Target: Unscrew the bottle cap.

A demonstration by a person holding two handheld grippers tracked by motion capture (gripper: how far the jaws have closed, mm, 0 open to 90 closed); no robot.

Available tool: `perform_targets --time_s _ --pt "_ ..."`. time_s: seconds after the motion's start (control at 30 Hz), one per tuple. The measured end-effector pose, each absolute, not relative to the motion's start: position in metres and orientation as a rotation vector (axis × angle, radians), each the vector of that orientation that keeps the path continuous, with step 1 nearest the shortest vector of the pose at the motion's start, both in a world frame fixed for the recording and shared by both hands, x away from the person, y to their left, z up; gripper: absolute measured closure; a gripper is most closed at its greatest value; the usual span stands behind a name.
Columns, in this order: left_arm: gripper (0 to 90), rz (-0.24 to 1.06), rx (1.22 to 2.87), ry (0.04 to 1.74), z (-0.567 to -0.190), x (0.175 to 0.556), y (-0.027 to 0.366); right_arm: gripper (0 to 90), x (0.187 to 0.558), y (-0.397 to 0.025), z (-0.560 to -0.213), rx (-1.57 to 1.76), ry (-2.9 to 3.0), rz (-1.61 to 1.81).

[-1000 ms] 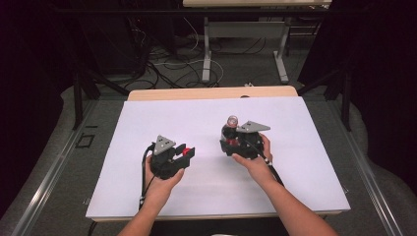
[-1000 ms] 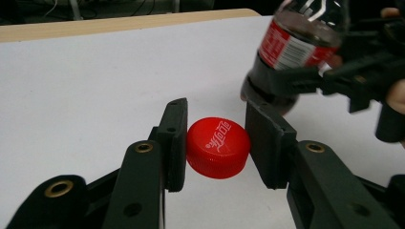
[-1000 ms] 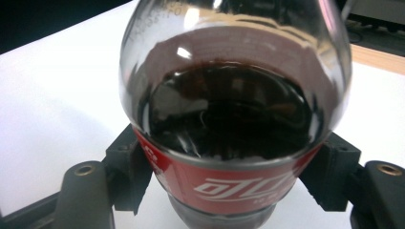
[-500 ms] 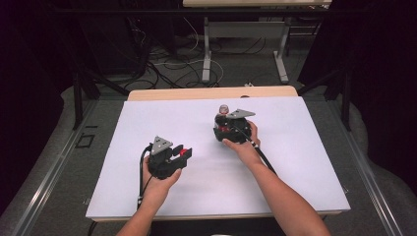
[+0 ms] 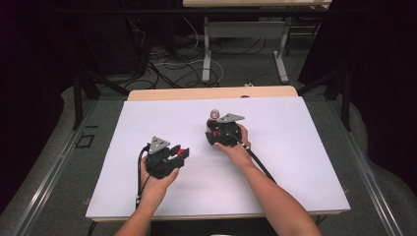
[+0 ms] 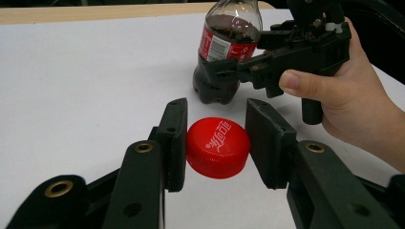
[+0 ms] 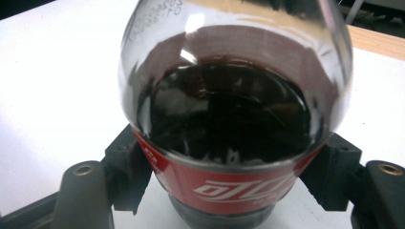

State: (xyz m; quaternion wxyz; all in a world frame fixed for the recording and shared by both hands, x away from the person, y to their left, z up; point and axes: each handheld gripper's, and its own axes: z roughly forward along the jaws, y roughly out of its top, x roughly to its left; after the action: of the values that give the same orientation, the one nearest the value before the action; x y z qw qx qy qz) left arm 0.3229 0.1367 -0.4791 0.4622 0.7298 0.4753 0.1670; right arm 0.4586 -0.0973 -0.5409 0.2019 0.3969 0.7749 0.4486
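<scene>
High view: white table [image 5: 295,162] w/ both grippers near centre. Left gripper [image 5: 181,153] is at the near left, w/ the red bottle cap [image 5: 182,152] between its jaws. Right gripper [image 5: 212,129] is farther off and to the right, clamped on an upright cola bottle [image 5: 214,119]; the bottle neck shows above it.

Left gripper view: jaws part open, cap seated between the pads, logo side facing the camera. Left pad touches the cap rim; the right pad looks in contact or just beside it, cannot tell which. Bottle [image 6: 224,52] stands on the table beyond, held by the right gripper [image 6: 229,69] at label height.

Right gripper view: jaws closed on the bottle [image 7: 229,119] at its red label, one each side. Dark liquid fills the lower body.

Step in hand, by judgement: cap held, bottle steadied, recapping not yet begun. Next move calls for lifting the cap over the neck, aligning it flat w/ the opening, then twisting while the right gripper holds the bottle firm.
</scene>
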Motion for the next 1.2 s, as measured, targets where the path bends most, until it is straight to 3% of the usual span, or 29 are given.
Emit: perform_targets --time_s 0.33,1.2 --pt "61.6 0.412 1.789 1.175 -0.480 0.323 0.135 26.9 0.456 -0.099 -0.544 1.138 2.135 1.269" --pt "61.6 0.387 1.827 1.190 -0.493 0.334 0.130 9.3 0.442 -0.109 -0.537 1.250 2.163 1.290"
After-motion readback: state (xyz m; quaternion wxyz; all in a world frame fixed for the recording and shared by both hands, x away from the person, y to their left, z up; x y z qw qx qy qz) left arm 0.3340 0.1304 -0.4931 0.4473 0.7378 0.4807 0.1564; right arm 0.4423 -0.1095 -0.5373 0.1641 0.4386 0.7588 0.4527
